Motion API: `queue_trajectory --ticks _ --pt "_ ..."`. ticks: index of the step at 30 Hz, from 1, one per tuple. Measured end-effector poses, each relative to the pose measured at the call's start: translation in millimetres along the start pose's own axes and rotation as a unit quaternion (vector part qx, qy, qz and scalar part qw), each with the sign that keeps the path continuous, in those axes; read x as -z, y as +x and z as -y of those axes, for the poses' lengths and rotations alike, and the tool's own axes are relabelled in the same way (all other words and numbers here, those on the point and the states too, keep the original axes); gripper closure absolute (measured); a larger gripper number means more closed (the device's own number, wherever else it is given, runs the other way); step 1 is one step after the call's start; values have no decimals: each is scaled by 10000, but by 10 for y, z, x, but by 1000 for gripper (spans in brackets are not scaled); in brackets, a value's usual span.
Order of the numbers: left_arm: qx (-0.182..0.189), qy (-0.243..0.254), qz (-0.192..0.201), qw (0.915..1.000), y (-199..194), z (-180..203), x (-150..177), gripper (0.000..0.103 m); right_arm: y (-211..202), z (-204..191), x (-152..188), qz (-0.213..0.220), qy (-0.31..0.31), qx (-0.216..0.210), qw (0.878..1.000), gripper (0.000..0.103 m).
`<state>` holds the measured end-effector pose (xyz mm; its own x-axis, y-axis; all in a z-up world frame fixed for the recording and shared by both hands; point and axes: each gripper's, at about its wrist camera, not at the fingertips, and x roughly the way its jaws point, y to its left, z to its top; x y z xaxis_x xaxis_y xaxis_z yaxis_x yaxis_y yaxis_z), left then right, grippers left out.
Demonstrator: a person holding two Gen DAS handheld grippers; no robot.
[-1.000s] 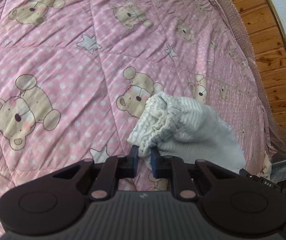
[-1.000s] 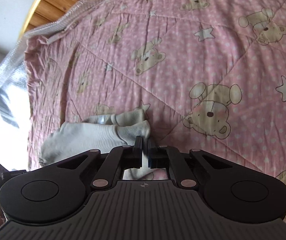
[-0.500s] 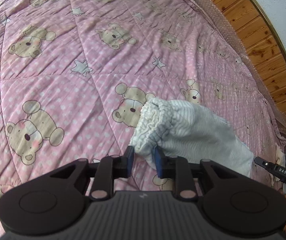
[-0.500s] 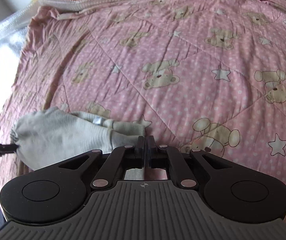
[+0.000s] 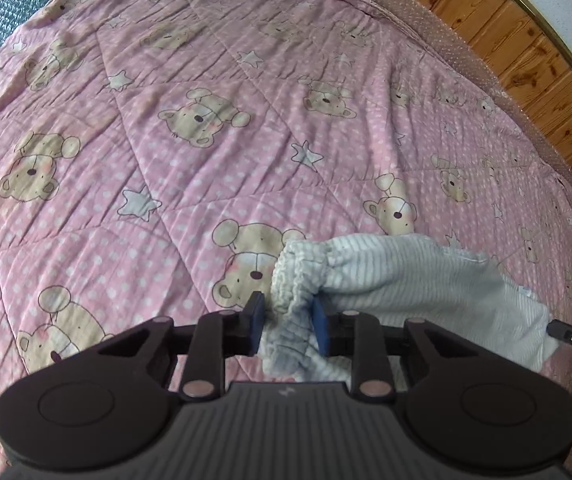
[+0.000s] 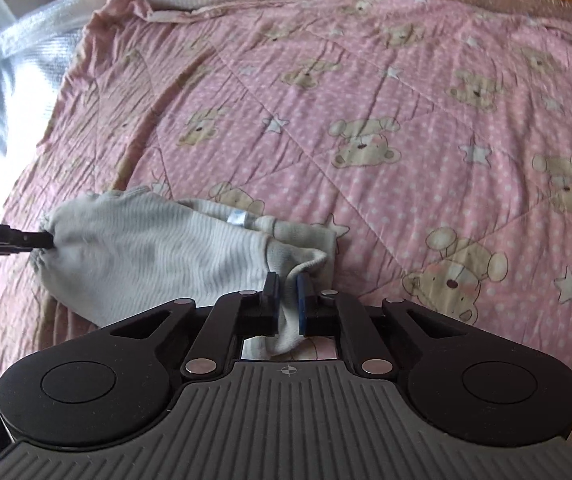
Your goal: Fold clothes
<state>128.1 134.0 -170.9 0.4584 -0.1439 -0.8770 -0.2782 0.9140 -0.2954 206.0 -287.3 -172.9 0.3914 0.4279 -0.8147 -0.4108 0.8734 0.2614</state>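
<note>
Stretching between the two grippers, a pale grey ribbed garment [image 5: 406,280] is held just above the pink teddy-bear quilt [image 5: 206,140] on the bed; its gathered elastic end is bunched between the blue fingers [image 5: 255,322] of the left gripper [image 5: 288,326], whose jaws have just been closing a little, the fabric caught between them; the opposite corner is clamped by the right gripper [image 6: 286,300], fingers [image 6: 271,300] drawn in tight on the thin cloth after just closing; beyond the quilt's far edge, wooden panelling [image 5: 506,40] and bubble wrap [image 6: 26,60] are seen; a label [image 6: 238,216] shows on the garment.
</note>
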Motion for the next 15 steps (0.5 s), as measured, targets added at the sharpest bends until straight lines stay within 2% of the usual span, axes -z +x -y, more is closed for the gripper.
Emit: queue_trajectory --ticks 3,6,7,8,10,11,12,14,15 --pt "-41 -161 108 9998 -27 -21 61 83 -87 -21 -75 176 -232 130 9995 102" --pt "-13 -258 109 9996 -4 -36 107 83 -23 63 -102 82 -212 189 9996 102" --pt "6 -260 108 9996 -2 -44 115 83 5 110 -97 37 -68 140 9999 99" --pt "42 -294 103 9995 -8 -56 108 82 25 167 -88 1 137 96 9999 93" --pt "112 -358 93 9993 -19 -81 95 82 40 254 -58 11 496 -40 9988 67" --pt "125 -353 84 9993 -14 -83 92 81 44 293 -41 30 667 -115 9977 59" --pt "138 -347 75 9993 -9 -85 90 81 58 320 -24 17 785 -205 9967 57" --pt "145 -333 69 9993 1 -89 87 81 128 291 16 -122 725 -415 9964 62" --pt "139 -326 73 9993 5 -92 88 81 141 241 25 -162 561 -427 9974 81"
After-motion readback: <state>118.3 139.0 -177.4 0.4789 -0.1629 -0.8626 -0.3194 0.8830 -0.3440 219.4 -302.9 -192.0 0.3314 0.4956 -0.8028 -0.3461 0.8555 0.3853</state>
